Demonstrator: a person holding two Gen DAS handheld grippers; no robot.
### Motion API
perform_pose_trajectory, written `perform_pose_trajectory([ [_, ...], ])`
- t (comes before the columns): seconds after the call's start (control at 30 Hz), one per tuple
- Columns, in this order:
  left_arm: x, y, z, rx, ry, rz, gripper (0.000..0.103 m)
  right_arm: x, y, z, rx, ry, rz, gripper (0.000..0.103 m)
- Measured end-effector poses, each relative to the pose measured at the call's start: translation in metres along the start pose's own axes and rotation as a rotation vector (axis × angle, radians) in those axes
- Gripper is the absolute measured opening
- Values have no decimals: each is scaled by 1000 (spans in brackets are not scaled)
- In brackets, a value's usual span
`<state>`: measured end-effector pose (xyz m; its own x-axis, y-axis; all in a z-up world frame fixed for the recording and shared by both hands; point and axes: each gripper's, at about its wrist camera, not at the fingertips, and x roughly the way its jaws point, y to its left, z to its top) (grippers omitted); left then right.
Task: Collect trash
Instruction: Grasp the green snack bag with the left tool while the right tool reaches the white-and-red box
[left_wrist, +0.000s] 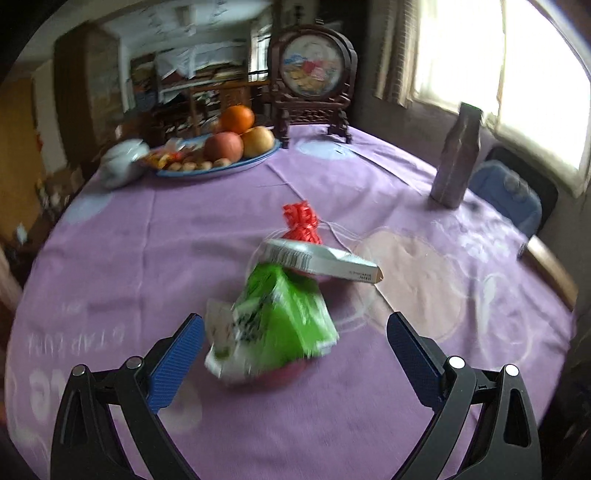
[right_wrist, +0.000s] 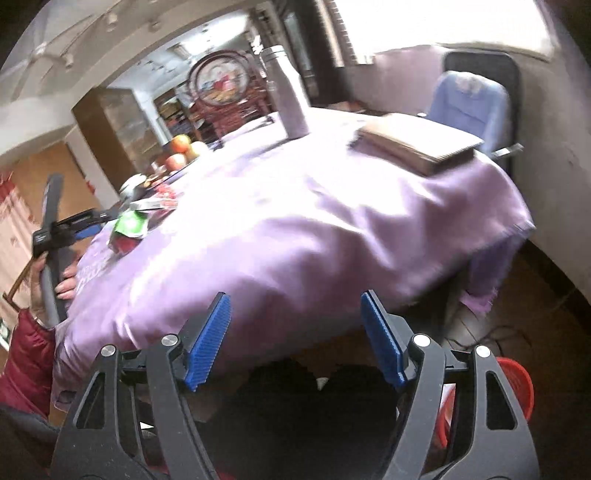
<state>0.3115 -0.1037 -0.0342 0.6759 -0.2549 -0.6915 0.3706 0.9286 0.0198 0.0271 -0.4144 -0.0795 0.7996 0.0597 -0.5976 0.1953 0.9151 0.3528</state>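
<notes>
A crumpled green and white wrapper (left_wrist: 277, 325) lies on the purple tablecloth (left_wrist: 147, 266), on top of something red. Behind it lie a flat white carton (left_wrist: 321, 260) and a red bag (left_wrist: 301, 221), on a clear plastic sheet. My left gripper (left_wrist: 295, 332) is open, its blue pads on either side of the green wrapper, not touching it. My right gripper (right_wrist: 295, 328) is open and empty, off the table's near edge. The right wrist view shows the left gripper (right_wrist: 79, 225) at the far left next to the green wrapper (right_wrist: 129, 223).
A fruit plate (left_wrist: 221, 162), a white lidded pot (left_wrist: 122, 162), a round framed ornament (left_wrist: 314, 81) and a bottle (left_wrist: 456, 155) stand at the table's far side. A book (right_wrist: 417, 144) lies near a blue chair (right_wrist: 472, 107). A red bin (right_wrist: 517, 391) stands on the floor.
</notes>
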Motion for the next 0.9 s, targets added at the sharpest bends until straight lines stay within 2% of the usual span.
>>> perform_pose_trajectory([
  [0.1, 21, 5, 3, 16, 13, 45, 97, 7, 31, 16, -65, -7, 20, 71],
  [0.17, 30, 16, 2, -20, 34, 8, 93, 10, 57, 26, -124, -23, 31, 72],
  [0.23, 32, 28, 0, -70, 53, -24, 81, 15, 73, 32, -160, -28, 48, 77],
  [0.27, 29, 33, 0, -82, 39, -38, 70, 21, 85, 37, -180, -25, 64, 78],
  [0.37, 20, 41, 0, -62, 8, -82, 49, 44, 113, 50, -227, -2, 102, 78],
  [0.43, 8, 46, -2, -52, -26, -101, 44, 61, 132, 59, -266, 17, 126, 78],
  [0.53, 1, 58, -4, -63, -36, -99, 43, 86, 163, 67, -333, 38, 126, 78],
  [0.7, -4, 82, -1, -168, -20, -146, 43, 122, 202, 78, -439, 85, 129, 78],
  [0.8, -10, 86, 1, -188, -44, -147, 43, 153, 220, 90, -474, 115, 114, 78],
  [0.9, -14, 87, 1, -195, -56, -140, 43, 189, 239, 98, -523, 169, 63, 78],
])
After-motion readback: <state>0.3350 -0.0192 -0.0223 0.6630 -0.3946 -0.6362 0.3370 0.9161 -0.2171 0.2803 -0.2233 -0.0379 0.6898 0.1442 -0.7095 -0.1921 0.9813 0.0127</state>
